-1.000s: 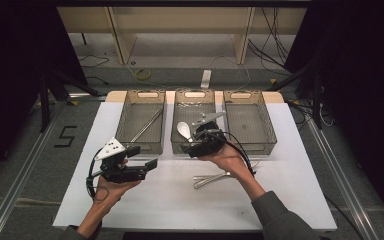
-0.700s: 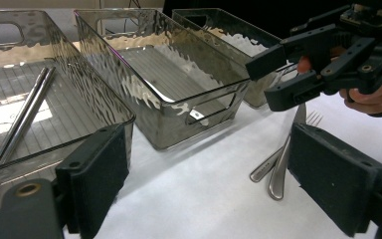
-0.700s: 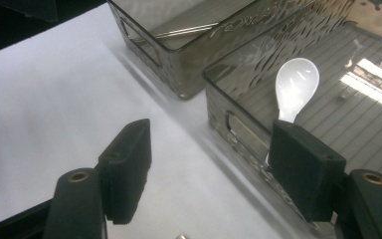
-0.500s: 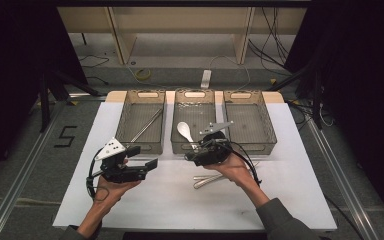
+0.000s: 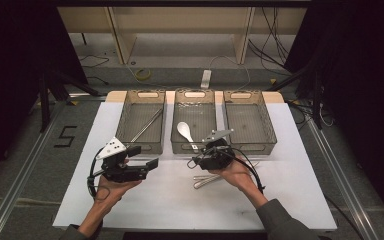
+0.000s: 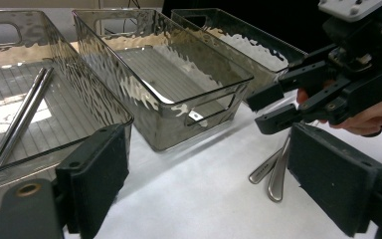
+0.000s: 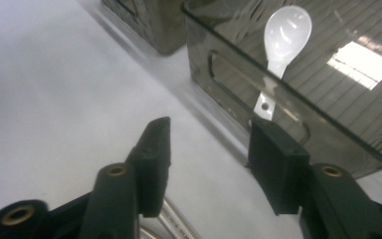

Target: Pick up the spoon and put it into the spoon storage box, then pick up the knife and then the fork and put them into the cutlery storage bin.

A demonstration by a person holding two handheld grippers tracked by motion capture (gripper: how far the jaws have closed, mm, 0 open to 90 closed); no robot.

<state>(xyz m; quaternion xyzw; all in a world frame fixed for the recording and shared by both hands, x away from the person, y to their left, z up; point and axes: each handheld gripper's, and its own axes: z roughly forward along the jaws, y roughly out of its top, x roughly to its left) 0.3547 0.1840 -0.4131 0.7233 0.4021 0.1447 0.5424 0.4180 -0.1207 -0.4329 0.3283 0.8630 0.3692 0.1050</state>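
Fingers, right gripper [image 5: 196,161]: jaws part-way apart and just now closing; nothing is pinched between the pads. They hover over the polished steel cutlery pieces [image 7: 171,219].
Fingers, left gripper [image 5: 145,156]: jaws wide apart, empty, held off the table.
Workpiece location: the steel cutlery pieces [image 5: 207,180] lie flat on the white table cover [image 5: 170,200], just in front of the middle smoked-clear plastic bin [image 5: 195,148] and directly beneath the right gripper.
Workpiece handling (estimate): rigid, moderately heavy for its size, not fragile. The polished surface is likely slippery against the pads.
Grip point (estimate): across the narrow handle shaft, near mid-length. The handles [image 6: 273,169] lie close together, so one may drag the other.
Clearance (estimate): the pieces lie low on the cover, so the jaw tips must come down to the surface.
Workpiece shape: long, slim, with rounded handle ends; the heads are hidden.
Middle bin: rectangular, rippled walls, ribbed floor, cut-out handle in its end wall.
Middle bin contents: one glossy white ceramic soup spoon [image 5: 184,130], probably brittle.
Bin left of middle bin [image 5: 140,145]: same type; holds thin steel rods [image 5: 147,125] lying diagonally.
Bin right of middle bin [image 5: 250,145]: same type.
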